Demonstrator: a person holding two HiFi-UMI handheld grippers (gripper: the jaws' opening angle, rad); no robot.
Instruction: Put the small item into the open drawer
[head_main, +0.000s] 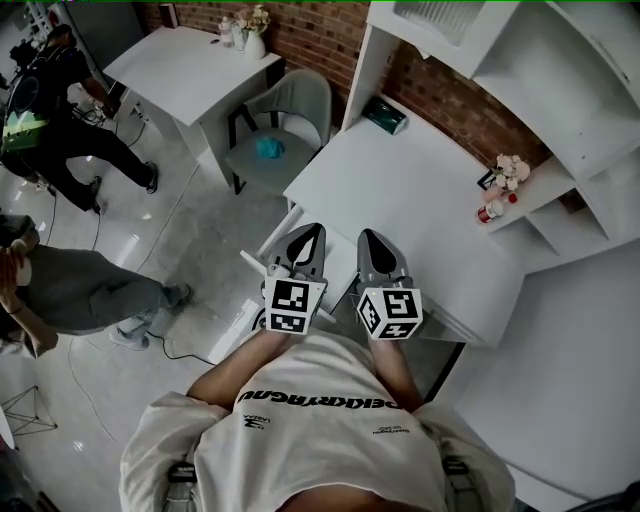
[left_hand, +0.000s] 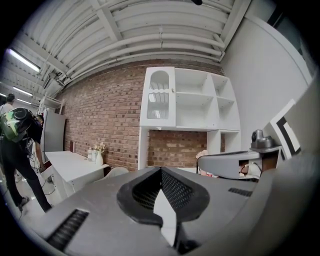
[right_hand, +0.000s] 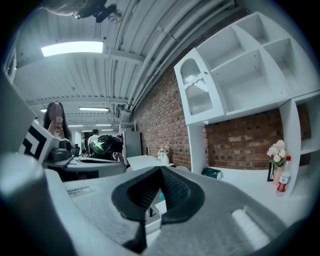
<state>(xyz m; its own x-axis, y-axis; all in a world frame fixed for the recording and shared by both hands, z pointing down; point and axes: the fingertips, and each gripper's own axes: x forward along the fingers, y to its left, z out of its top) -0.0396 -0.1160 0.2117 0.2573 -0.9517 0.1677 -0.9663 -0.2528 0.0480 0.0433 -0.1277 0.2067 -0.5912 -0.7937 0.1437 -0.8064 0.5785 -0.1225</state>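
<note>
My two grippers are side by side at the near left end of the white desk. The left gripper is shut with nothing between its pads. The right gripper is shut and empty too. White drawer parts stick out below the desk edge beside the left gripper. Through the right gripper's jaws a white box corner shows, probably that drawer. Small items lie far from both grippers: a teal box at the desk's far end and a red-capped bottle beside flowers.
A white shelf unit rises along the brick wall at the right. A grey chair with a teal object on its seat stands beyond the desk. A second white table carries a vase. People stand at the left, with cables on the floor.
</note>
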